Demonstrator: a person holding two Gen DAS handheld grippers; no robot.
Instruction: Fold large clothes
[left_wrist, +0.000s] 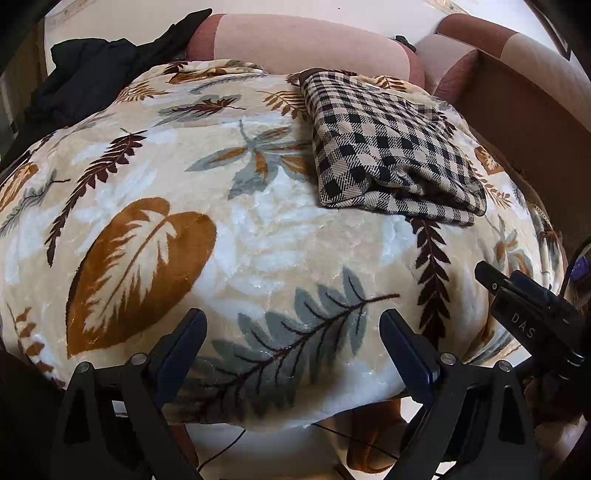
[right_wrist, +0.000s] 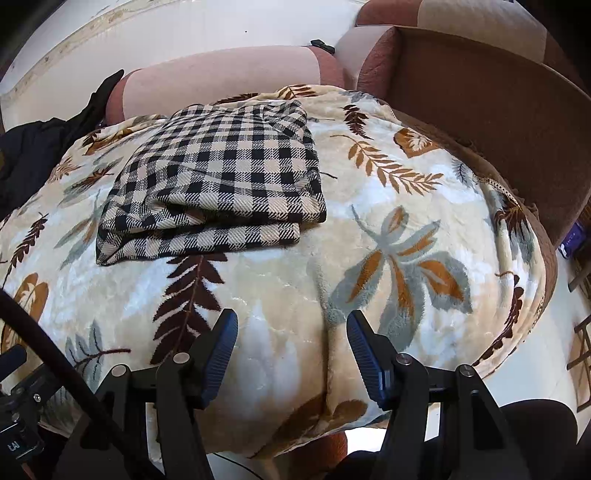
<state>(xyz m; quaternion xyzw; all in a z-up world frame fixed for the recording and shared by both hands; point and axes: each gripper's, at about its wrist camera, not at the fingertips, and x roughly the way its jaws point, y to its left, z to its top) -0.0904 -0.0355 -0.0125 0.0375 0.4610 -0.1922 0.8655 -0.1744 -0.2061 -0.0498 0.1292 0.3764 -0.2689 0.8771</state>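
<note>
A folded black-and-beige checked garment (left_wrist: 388, 147) (right_wrist: 218, 184) lies flat on a leaf-patterned blanket (left_wrist: 277, 240) (right_wrist: 280, 295) that covers a sofa seat. My left gripper (left_wrist: 293, 328) hangs open over the blanket's near edge, well short of the garment, with nothing between its fingers. My right gripper (right_wrist: 291, 328) is open too, above the blanket's front edge and to the near right of the garment, and it holds nothing. Part of the right gripper's body (left_wrist: 532, 314) shows at the right edge of the left wrist view.
A heap of black clothing (left_wrist: 85, 77) (right_wrist: 33, 155) lies at the blanket's far left. Pink and brown sofa cushions (left_wrist: 303, 44) (right_wrist: 229, 74) run behind, and a brown armrest (right_wrist: 480, 107) rises on the right. White floor (right_wrist: 546, 332) shows below the blanket's edge.
</note>
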